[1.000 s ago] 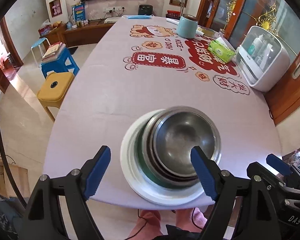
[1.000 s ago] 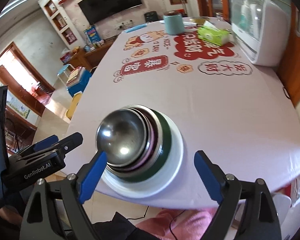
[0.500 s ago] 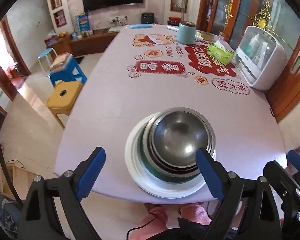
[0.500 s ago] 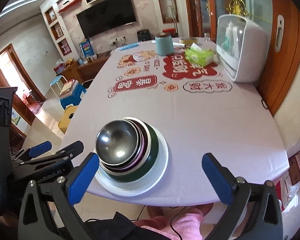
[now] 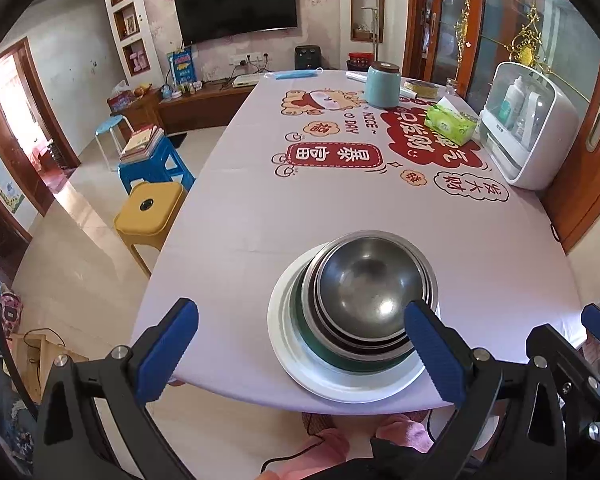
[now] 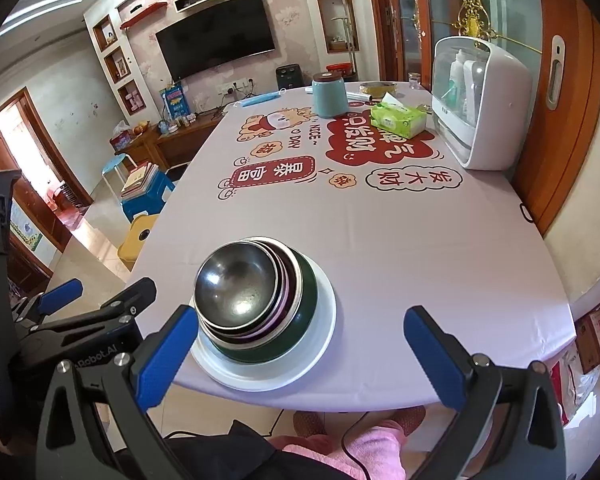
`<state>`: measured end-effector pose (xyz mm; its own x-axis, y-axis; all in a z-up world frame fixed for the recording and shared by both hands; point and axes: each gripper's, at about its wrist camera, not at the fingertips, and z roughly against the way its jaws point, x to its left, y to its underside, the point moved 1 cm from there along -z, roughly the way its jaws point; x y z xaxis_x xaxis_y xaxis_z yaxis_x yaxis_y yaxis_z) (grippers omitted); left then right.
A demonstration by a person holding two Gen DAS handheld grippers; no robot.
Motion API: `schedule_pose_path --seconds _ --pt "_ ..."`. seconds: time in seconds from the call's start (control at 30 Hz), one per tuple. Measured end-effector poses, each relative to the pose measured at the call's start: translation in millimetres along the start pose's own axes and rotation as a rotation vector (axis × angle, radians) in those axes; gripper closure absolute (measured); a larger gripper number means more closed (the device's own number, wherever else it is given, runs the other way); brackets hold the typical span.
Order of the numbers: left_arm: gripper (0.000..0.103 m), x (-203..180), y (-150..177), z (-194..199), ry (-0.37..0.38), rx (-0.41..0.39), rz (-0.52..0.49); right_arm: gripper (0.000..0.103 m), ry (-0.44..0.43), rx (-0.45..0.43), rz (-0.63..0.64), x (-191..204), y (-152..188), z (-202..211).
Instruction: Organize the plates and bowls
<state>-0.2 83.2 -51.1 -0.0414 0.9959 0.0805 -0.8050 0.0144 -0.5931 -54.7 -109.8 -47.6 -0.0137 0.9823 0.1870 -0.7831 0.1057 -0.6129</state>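
We note a round stack near the table's [image 5: 260,208] near edge: shiny steel bowl [image 5: 366,286] mouth-up, nested in further bowls, a dark green bowl [image 6: 306,320] beneath, all on a smooth white plate [image 5: 284,340]. Inner bowls show rims only. Left gripper [image 5: 300,352] jaws are opening, nothing between; right gripper [image 6: 302,354] spread wide, empty.

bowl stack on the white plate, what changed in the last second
Both grippers pulled back and up from the bowl stack. The left gripper is opening, nothing between its fingers; the right gripper widened to fully open, also empty. The stack on the white plate and the table items stayed put.
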Motion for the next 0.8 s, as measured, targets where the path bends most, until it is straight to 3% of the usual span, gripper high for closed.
schedule_pose_path --seconds 0.8 --pt "0.001 -6.0 -5.3 8.4 -0.024 -0.04 -0.032 0.0 0.0 -0.001 -0.015 -2.8 0.1 2.1"
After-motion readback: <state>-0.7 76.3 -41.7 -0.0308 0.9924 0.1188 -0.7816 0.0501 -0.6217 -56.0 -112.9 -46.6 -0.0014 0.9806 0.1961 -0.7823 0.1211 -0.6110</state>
